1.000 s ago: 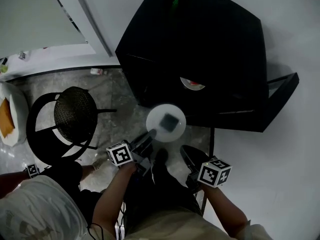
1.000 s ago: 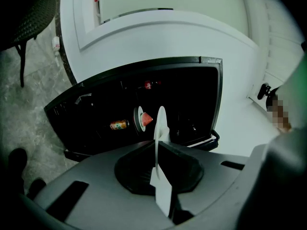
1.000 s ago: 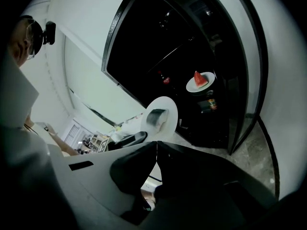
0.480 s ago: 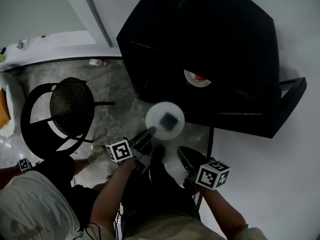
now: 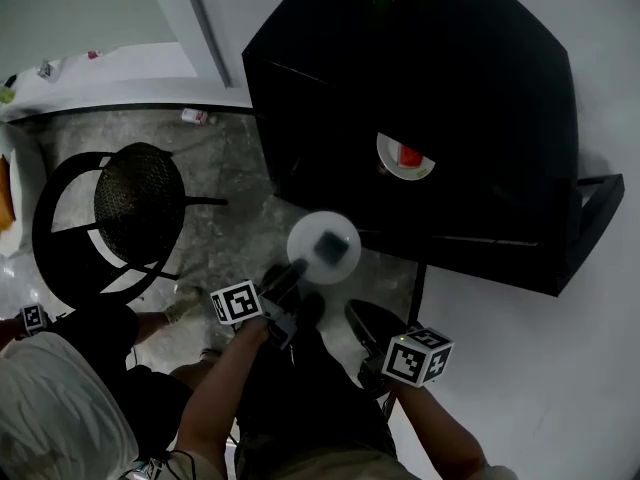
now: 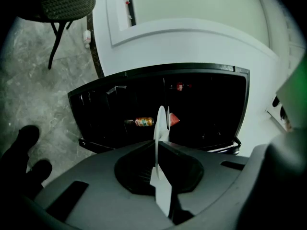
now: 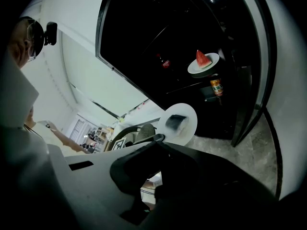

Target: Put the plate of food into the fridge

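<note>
Holding the plate (image 5: pixel 312 230) by its near-left rim, the left gripper (image 5: pixel 294 270) has its jaws clenched on the thin edge. The left gripper view shows the plate (image 6: pixel 159 123) edge-on, pinched between them. From above the plate looks level, with a dark lump of food (image 5: pixel 331 248) on its middle. It hangs over the floor (image 5: pixel 230 188), just outside the open front of the fridge (image 5: pixel 450 88), not yet on any shelf.

The relation that matters is that the plate sits at the far end of the left gripper, and the fridge opening lies straight beyond it, to the far right. The line from gripper through plate already aims into the dark interior, so a push along that line by the left arm should carry it in.

Inside, a melon plate (image 5: pixel 405 156) already takes one shelf, and a can (image 6: pixel 143 122) lies lower down. The shelves are too dark to judge which spot is free.

The right gripper (image 5: pixel 354 313) is near and to the right of the plate, apart from it, with its jaws closed on nothing. In its own view the plate (image 7: pixel 188 114) floats beyond its tips, below the melon plate (image 7: pixel 203 63). A grip on one rim alone may let the plate tip.
</note>
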Action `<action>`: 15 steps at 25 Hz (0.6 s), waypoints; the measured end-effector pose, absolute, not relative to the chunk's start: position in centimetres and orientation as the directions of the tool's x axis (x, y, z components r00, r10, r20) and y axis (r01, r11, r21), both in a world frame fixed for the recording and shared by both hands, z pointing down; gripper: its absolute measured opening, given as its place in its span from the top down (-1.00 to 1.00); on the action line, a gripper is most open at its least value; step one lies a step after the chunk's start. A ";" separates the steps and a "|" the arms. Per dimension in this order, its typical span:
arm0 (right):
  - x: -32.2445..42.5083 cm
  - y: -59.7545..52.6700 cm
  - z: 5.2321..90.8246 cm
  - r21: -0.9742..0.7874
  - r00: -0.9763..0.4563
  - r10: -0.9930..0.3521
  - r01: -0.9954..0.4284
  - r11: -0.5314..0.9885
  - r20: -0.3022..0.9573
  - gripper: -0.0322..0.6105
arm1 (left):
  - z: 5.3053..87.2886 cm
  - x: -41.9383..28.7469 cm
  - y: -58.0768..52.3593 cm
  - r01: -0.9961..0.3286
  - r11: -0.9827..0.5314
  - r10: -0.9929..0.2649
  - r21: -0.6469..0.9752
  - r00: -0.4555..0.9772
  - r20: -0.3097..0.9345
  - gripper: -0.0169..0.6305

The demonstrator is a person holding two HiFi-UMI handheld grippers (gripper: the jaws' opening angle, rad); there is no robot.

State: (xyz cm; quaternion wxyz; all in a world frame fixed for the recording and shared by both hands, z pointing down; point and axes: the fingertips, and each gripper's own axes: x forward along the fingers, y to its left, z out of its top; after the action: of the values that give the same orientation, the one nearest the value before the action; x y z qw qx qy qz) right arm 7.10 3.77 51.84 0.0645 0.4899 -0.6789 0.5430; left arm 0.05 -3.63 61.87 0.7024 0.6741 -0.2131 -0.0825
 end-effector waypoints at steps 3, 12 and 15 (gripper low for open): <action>6.6 4.2 52.6 -0.668 -0.527 -0.577 -0.743 -0.044 0.624 0.83 | 63.0 0.1 -3.5 -0.172 0.083 -0.416 0.982 0.889 0.191 0.91; 5.9 4.2 54.9 -0.605 -0.523 -0.548 -0.795 0.037 0.653 0.83 | 65.8 0.0 -3.4 -0.172 0.094 -0.444 0.981 0.874 0.196 0.91; 5.4 4.3 55.5 -0.603 -0.528 -0.546 -0.796 0.052 0.650 0.83 | 66.8 -0.4 -3.7 -0.181 0.091 -0.448 0.979 0.871 0.203 0.91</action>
State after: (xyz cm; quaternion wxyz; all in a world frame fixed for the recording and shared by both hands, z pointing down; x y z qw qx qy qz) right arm 5.41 4.29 55.49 0.1242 0.4696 -0.7145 0.5035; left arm -0.36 -3.68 66.78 0.6998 0.6676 -0.2357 -0.0952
